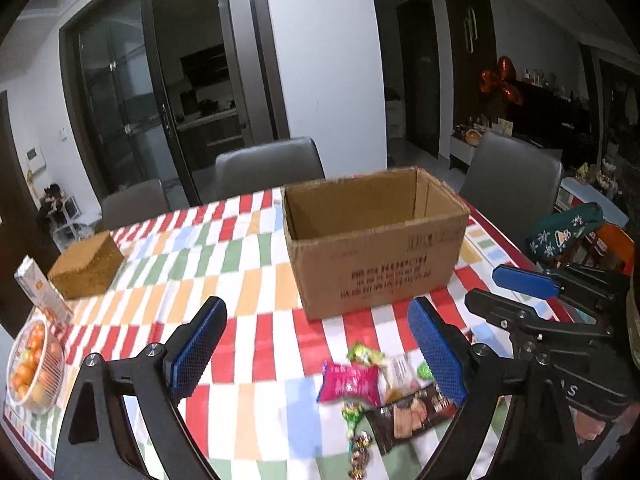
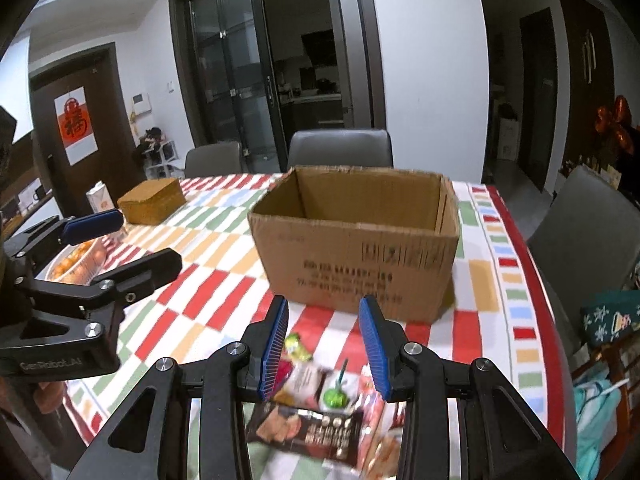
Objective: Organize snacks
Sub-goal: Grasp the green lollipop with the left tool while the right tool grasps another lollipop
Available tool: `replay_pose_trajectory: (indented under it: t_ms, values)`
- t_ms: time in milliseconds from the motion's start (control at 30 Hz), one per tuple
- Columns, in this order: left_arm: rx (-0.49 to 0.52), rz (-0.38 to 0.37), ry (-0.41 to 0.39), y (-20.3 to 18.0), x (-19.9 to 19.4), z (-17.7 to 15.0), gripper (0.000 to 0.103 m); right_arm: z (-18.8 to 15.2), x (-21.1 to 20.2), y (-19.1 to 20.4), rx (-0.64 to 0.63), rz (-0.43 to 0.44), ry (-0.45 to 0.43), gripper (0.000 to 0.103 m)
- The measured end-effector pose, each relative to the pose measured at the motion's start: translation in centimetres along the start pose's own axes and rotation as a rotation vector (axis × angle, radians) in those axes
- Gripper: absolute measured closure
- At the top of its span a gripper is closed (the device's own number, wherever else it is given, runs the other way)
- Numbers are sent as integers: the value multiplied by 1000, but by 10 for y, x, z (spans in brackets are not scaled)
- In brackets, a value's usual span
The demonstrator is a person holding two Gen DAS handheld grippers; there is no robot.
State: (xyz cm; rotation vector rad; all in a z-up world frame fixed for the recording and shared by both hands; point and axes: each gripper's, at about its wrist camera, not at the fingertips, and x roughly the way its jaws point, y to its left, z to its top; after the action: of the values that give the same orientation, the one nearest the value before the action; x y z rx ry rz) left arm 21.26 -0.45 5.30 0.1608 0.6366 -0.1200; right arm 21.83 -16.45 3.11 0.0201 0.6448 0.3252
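An open cardboard box (image 1: 376, 264) (image 2: 356, 264) stands empty on the checked tablecloth, beyond both grippers. In front of it lies a small pile of snacks: a pink packet (image 1: 350, 384), a dark biscuit packet (image 1: 412, 412) (image 2: 308, 428), and green-wrapped sweets (image 1: 362, 354) (image 2: 334, 398). My left gripper (image 1: 316, 348) is wide open above the pile's left side and holds nothing. My right gripper (image 2: 325, 344) hovers over the pile with its blue pads a hand's width apart and nothing between them. Each gripper shows at the edge of the other's view: the right one (image 1: 512, 294) and the left one (image 2: 120, 244).
A brown woven box (image 1: 86, 266) (image 2: 152, 200), a white carton (image 1: 40, 288) and a bowl of oranges (image 1: 32, 364) sit at the table's left. Grey chairs (image 1: 268, 164) stand behind the table. A dark green bag (image 1: 560, 232) lies off the right edge.
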Motion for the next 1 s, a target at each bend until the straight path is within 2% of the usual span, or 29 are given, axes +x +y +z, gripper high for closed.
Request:
replay_pose_trajectory:
  t_ms: [433,733,1000]
  values:
    - [-26,-38,119,-4,9,-55,10,-45,12,8,3,20,125,65]
    - [-46,-59,226,-5,35,-86,11,-67,32,7,1,21,213,65]
    - [-58,-79,297,-5,61,-100,18,-79,56,0,25,22,286,65]
